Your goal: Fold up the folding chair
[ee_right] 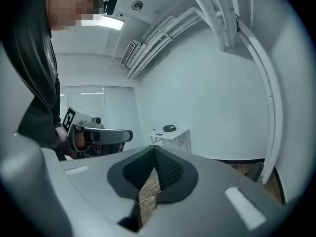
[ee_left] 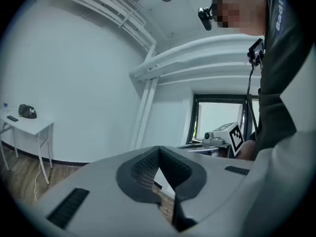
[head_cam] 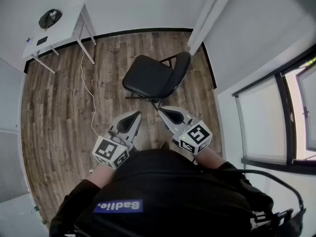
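Facing folding chair [head_cam: 148, 77], open floor [head_cam: 54, 117] around.

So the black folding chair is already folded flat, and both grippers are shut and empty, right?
Not folded: the head view shows the folding chair standing open, with its seat down. The left gripper and right gripper are shut and empty, as you said.

Black folding chair [head_cam: 150, 78], brown wood-grain plank floor [head_cam: 59, 107], white table [head_cam: 61, 26], white cable [head_cam: 89, 90]; grey left tongs [head_cam: 137, 115] and right tongs [head_cam: 161, 109] bear black-and-white square-patterned cubes [head_cam: 110, 152].
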Motion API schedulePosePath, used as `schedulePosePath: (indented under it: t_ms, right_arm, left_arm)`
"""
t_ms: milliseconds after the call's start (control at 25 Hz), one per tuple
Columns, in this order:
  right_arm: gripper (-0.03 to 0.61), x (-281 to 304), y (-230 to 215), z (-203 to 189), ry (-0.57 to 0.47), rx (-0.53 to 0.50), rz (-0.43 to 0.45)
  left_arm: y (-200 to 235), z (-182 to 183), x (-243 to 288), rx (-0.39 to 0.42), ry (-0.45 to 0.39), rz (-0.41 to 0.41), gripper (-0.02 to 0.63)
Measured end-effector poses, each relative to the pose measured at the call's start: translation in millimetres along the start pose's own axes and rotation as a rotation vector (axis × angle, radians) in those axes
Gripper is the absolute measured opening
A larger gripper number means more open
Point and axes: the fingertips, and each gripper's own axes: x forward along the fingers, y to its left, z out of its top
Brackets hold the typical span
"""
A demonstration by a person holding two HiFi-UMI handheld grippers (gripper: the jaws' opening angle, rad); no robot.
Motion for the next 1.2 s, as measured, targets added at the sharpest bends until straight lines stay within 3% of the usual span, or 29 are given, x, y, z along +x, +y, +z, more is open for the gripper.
schedulePosePath:
  t_ms: [1200]
  right_arm:
    - [0.002, -19, -31, -9, 0.036, 0.026, -0.044]
  left_arm:
    - [-13, -6, 21, -0.007, 0.009, 0.015, 0.005]
